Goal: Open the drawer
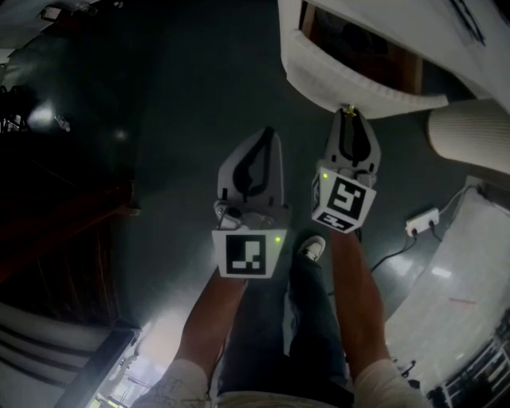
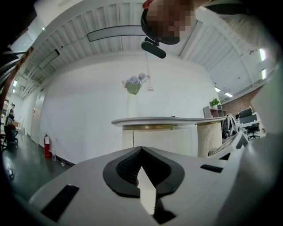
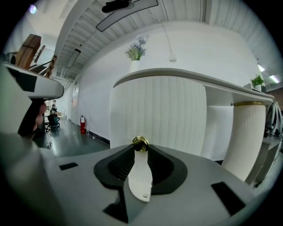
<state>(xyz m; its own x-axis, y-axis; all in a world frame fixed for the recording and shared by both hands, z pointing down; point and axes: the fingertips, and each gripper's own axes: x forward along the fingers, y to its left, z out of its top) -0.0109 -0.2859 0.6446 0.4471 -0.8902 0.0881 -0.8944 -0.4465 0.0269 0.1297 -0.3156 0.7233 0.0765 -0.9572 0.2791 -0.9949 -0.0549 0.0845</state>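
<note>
The drawer [image 1: 362, 92] stands pulled out from under the white counter top [image 1: 414, 20]. Its front is a curved white panel of fine vertical ribs, and behind it the head view shows a dim brown wooden box. A small round brass knob [image 3: 140, 142] sits on that ribbed front [image 3: 159, 119]. The right gripper [image 3: 140, 146] has the knob between the tips of its black ridged pads and seems clenched on it, though the contact itself is hard to make out at the very tips. The left gripper [image 2: 141, 149] hangs beside it over the floor, well clear of the drawer, with its jaws pressed together and nothing between them. Both grippers have smooth grey shells, each with a marker cube. To the right of the drawer stands a fluted cream column [image 3: 245, 137] capped by a brass ring. The floor [image 1: 175, 96] is dark, glossy and reflective. A white vase of pale flowers [image 3: 136, 50] tops the counter, the wall [image 2: 88, 110] is plain white, and a red fire extinguisher [image 3: 82, 125] stands at its foot.
</note>
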